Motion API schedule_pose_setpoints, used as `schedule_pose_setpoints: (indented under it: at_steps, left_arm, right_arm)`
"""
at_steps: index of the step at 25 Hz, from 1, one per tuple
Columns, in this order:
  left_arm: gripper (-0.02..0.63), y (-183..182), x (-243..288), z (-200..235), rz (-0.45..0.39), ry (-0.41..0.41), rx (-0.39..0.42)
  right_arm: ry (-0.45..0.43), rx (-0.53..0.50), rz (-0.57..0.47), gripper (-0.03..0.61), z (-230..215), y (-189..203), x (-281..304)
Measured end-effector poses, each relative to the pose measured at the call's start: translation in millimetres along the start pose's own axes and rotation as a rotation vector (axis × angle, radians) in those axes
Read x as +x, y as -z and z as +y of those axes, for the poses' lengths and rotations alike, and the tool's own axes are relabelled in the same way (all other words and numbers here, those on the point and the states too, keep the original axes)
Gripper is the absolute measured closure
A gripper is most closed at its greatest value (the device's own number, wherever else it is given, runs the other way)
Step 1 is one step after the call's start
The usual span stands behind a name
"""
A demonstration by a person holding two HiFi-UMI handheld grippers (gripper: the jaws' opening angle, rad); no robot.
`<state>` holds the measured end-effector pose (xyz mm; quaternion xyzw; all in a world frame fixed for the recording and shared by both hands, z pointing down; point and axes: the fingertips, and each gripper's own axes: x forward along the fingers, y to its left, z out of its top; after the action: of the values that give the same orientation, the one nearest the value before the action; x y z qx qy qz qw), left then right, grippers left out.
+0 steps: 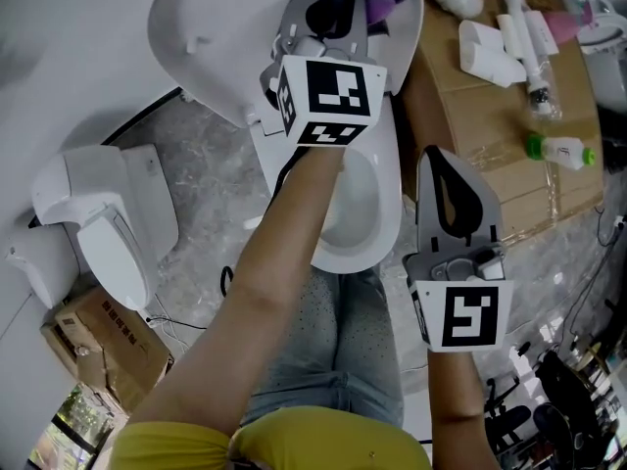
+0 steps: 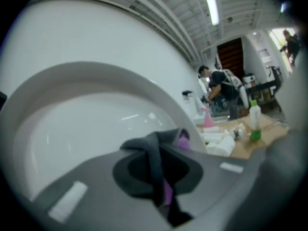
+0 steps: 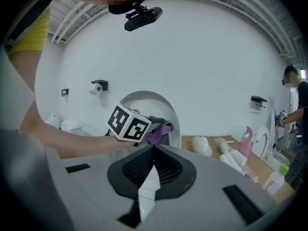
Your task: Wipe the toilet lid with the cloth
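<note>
Cloth (image 1: 383, 6): grey and purple, bunched, pinched in the left gripper. It sits high in front of the inner face of the raised toilet lid, near the lid's right edge in the head view. Whether it presses on the lid cannot be told.
Toilet lid (image 1: 211, 47): white, swung up and open. Its curved inner face fills most of the left gripper view.
Left gripper (image 1: 341, 13): jaws clamped on the cloth. A grey fold runs down between the pads and purple shows just behind it. The marker cube (image 1: 328, 98) rides behind the jaws, over the bowl.
Toilet bowl (image 1: 392, 213): white, open, below the left forearm and directly in front of the person's knees.
Right gripper (image 1: 438, 157): jaws pressed together with nothing between them. It is held just right of the bowl and apart from the lid, pointing toward the wall.
Cardboard sheet (image 1: 470, 116): flat on the floor right of the toilet, carrying loose white items.
Green-capped bottle (image 1: 558, 150): white, lying on its side on the cardboard.
Pink spray bottle (image 3: 246, 141): upright, farther along the cardboard.
Second toilet (image 1: 108, 223): white, lid down, on the floor to the left, well apart.
Cardboard box (image 1: 98, 336): on the floor near the second toilet.
Paper holder (image 3: 98, 85): on the white wall, left of the raised lid.
Bystander (image 2: 221, 88): standing far back in the room, dark top.
</note>
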<state>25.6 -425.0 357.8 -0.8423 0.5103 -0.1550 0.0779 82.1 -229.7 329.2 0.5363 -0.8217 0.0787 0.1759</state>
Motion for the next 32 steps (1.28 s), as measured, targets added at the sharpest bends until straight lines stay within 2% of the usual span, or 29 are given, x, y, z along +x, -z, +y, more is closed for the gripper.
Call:
schedule_pose_setpoints:
  at_steps: [8,13,17,20,22,25,32]
  left_arm:
    - [0.595,82.8,-64.1,72.5,0.141,-0.176,-0.018]
    - [0.595,131.9,-100.3,113.2,0.239,-0.315,-0.096]
    - [0.595,149.9,-112.9,127.7,0.267,-0.399,-0.166]
    - [0.598,149.1,-108.7,122.6,0.263,-0.427,-0.189]
    - [0.598,146.1,-97.9,108.8,0.256,-0.401,-0.196]
    - [0.598,138.6,-73.4,75.5,0.245,-0.309,-0.188]
    - [0.597,111.8,4.3,-36.3,0.199,0.044,-0.120]
  right_arm:
    - [-0.073,-0.018,-0.003,0.561,30.0,-4.6,17.8]
    - [-0.097,-0.025,-0.007,0.561,40.0,-9.8,24.1]
    - [-0.096,-0.029,-0.006,0.561,39.2,-8.7,26.7]
    - [-0.080,-0.003,0.009,0.561,34.3,-0.8,27.7]
    - [-0.070,0.005,0.016,0.561,30.4,5.0,28.3]
    - [-0.056,0.013,0.037,0.561,24.3,16.3,31.8]
    - [-0.025,0.015,0.102,0.561,8.6,47.1,51.1]
